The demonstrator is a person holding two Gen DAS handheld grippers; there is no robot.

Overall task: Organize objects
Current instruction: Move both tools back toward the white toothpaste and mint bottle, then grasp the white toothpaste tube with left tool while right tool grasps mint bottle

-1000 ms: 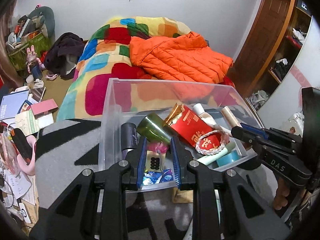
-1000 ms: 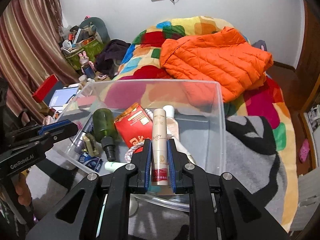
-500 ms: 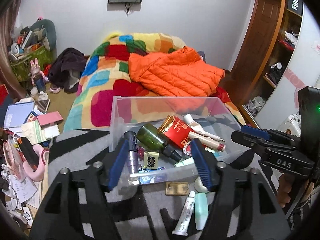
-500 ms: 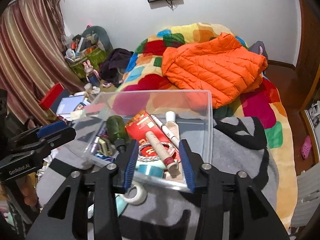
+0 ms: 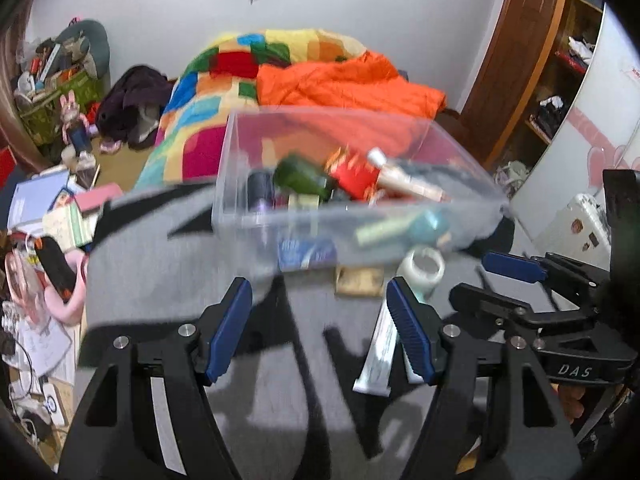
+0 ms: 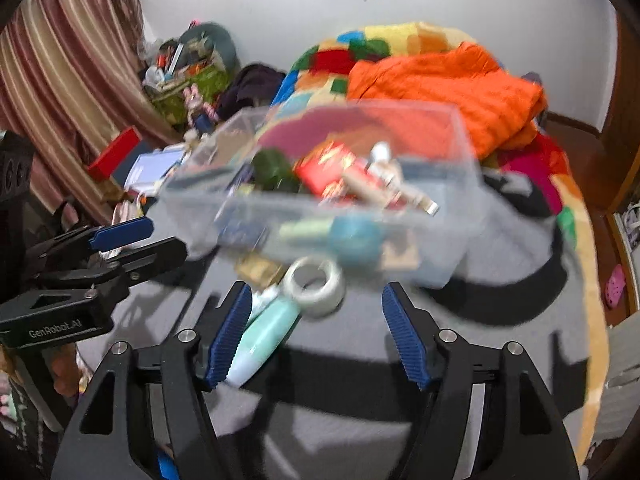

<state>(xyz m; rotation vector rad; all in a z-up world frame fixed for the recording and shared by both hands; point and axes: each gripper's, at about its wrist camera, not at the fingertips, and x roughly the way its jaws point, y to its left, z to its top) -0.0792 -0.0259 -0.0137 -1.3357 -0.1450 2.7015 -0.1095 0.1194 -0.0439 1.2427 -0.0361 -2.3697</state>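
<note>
Since releasing their items into the clear bin [image 5: 240,184], both grippers [image 5: 320,332] [image 6: 316,332] have withdrawn, jaws spread, empty.

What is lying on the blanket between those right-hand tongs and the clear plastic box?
In the right wrist view, a white roll of tape and a pale mint-green tube lie between the open right tongs and the clear plastic box.

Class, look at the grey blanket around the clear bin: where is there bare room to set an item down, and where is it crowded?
Free: the grey blanket left of the clear bin, and the stretch right of the tape roll under the bin's near edge. Crowded: just in front of the bin, where tape roll, mint bottle, white tube and a small tan packet cluster. The bin itself is piled full.
</note>
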